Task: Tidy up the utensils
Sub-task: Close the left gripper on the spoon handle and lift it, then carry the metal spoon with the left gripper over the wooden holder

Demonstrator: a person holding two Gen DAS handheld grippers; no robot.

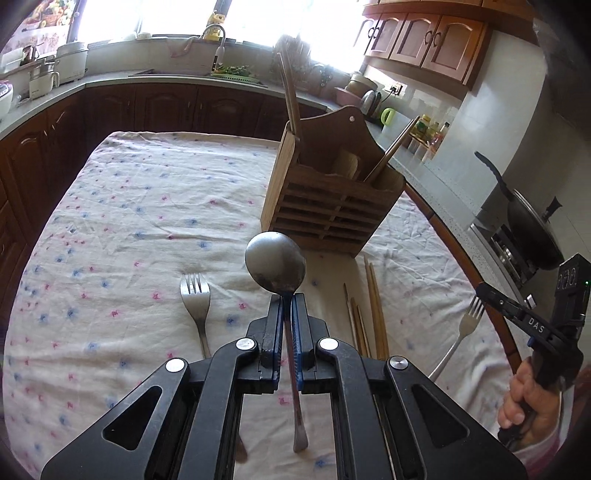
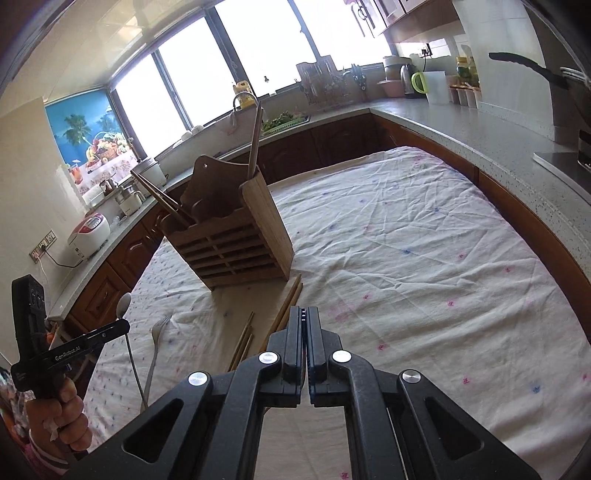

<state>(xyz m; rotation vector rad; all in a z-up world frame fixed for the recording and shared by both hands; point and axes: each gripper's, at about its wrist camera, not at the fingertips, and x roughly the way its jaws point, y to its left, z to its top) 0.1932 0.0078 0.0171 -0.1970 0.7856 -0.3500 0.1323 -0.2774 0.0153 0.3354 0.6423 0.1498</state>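
Steel round-bowled spoon is getting pinched by its thin handle in the left gripper, lifted off the crinkly floral cloth. Right gripper is clamping a flat steel fork. Slatted wooden holder is standing just beyond.

Far beyond the fingers a faucet stands under bright windows. Off to their right sit a kettle and a black pan, left a rice cooker.
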